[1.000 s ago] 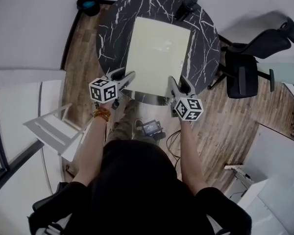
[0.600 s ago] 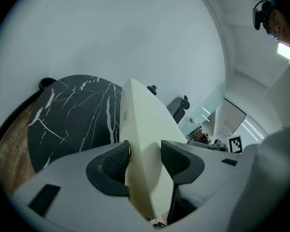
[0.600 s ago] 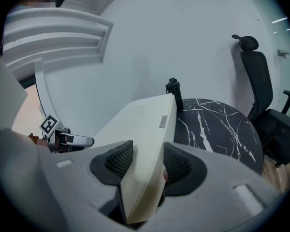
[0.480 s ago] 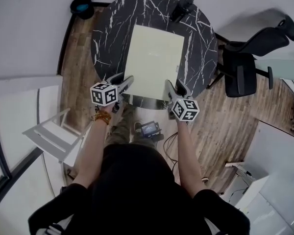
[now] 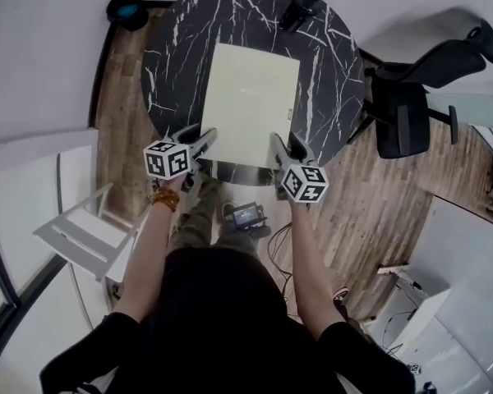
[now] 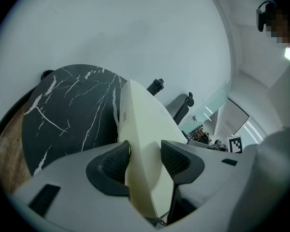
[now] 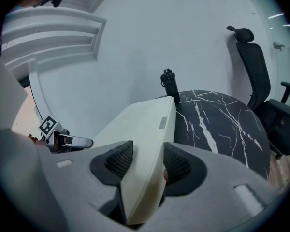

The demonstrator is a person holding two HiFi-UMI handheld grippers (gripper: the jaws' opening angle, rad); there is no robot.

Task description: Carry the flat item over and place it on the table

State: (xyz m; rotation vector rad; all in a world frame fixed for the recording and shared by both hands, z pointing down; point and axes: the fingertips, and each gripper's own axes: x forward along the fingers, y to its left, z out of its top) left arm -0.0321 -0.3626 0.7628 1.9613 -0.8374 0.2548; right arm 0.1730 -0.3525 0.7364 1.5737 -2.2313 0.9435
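Note:
A pale yellow flat board lies over the middle of the round black marble table in the head view. My left gripper is shut on the board's near left corner, and my right gripper is shut on its near right corner. In the left gripper view the board runs edge-on between the ribbed pads. The right gripper view shows the board pinched the same way, with the table beneath it.
A black bottle stands at the table's far edge, also seen as a bottle in the right gripper view. A black office chair is right of the table. A dark bin sits at the far left. A white stand is at my left.
The board and both grippers have shifted slightly left and toward the table's near side in the view; both grips stay shut on the board's near corners.

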